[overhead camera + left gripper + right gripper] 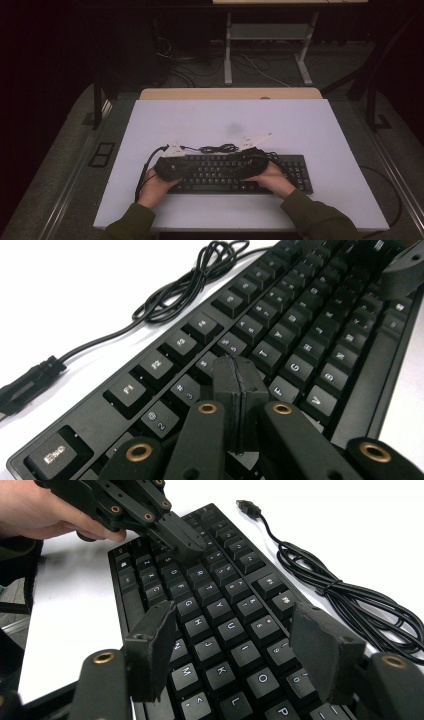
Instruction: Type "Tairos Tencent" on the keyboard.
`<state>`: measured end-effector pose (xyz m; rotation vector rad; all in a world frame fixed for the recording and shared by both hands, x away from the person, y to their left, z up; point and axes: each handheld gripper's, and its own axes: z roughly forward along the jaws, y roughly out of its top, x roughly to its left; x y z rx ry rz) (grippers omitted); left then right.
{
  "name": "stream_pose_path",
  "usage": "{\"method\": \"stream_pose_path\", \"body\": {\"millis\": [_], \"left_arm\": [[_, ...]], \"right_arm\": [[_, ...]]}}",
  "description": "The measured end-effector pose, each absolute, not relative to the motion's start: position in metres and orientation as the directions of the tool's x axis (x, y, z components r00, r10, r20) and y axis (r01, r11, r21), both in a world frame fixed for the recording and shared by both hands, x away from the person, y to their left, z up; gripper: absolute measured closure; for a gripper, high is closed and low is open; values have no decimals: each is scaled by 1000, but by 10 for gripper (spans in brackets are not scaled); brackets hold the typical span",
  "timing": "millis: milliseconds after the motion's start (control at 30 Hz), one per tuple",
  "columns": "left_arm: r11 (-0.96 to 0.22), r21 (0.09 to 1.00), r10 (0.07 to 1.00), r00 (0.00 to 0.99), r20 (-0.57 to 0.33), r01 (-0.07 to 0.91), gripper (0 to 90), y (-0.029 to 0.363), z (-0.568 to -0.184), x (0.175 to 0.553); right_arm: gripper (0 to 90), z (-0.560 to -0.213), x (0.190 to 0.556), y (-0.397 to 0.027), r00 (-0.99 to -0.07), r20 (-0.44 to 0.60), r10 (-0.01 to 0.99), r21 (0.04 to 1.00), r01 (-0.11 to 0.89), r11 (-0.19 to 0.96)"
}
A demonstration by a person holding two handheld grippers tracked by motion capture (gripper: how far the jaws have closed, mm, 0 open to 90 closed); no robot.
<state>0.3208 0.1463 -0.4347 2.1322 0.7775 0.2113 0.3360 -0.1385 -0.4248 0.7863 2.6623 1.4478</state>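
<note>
The counter [200,120] lies bare toward its far edge and both far corners; near the front edge the keyboard [220,175] and its coiled cable [220,148] block passage.

Matt black plastic keyboard [240,172], smooth keycaps.

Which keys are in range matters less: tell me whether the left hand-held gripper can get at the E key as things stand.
Probably yes. The left hand-held gripper, jaws shut, already hovers over the keyboard near the number row, and nothing lies between it and the keys below.
</note>
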Motion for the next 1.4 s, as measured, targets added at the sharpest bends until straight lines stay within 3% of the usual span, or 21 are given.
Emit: {"method": "stream_pose_path", "body": {"millis": [300, 600, 1400], "left_arm": [[-439, 776, 594, 795, -128, 453, 860, 147, -431, 319], [-427, 783, 584, 799, -144, 453, 741, 149, -429, 316], [-406, 787, 573, 800, -176, 465, 383, 151, -427, 311]], "right_arm": [[371, -424, 336, -138, -874, 224, 432, 791, 422, 444], [478, -425, 334, -136, -873, 221, 434, 790, 422, 446], [884, -428, 324, -122, -897, 240, 371, 774, 407, 485]]}}
